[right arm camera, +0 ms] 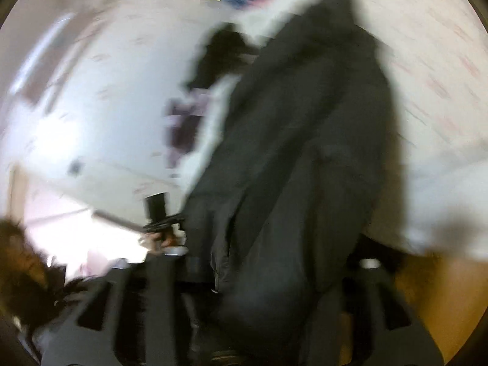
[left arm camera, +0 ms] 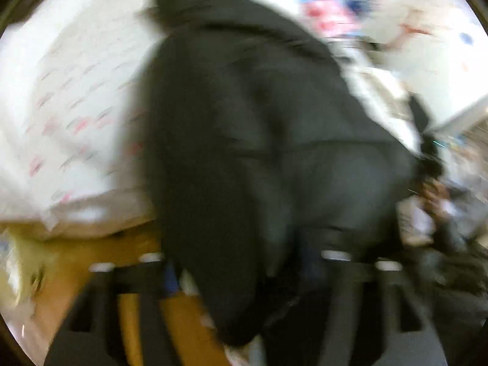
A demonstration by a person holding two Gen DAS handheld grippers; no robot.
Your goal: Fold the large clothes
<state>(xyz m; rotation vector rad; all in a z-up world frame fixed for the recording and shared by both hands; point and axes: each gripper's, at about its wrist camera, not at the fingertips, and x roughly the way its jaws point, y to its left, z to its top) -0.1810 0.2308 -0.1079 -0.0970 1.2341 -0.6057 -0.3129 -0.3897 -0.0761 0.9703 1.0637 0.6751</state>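
A large black garment (left arm camera: 259,140) hangs stretched between both grippers over a bed; both views are motion-blurred. In the left wrist view its lower edge drops between the fingers of my left gripper (left arm camera: 244,277), which looks shut on the cloth. The right gripper shows there at the right edge (left arm camera: 427,164), holding the garment's other end. In the right wrist view the black garment (right arm camera: 305,158) runs from the bed down into my right gripper (right arm camera: 268,277), which looks shut on it. The left gripper (right arm camera: 161,222) with a hand appears at lower left.
A white bedspread with small pink marks (left arm camera: 70,97) covers the bed, also seen in the right wrist view (right arm camera: 436,70). A wooden floor or bed frame (left arm camera: 91,256) lies below. Coloured items (left arm camera: 326,18) sit far back. White walls (right arm camera: 91,106) fill the left.
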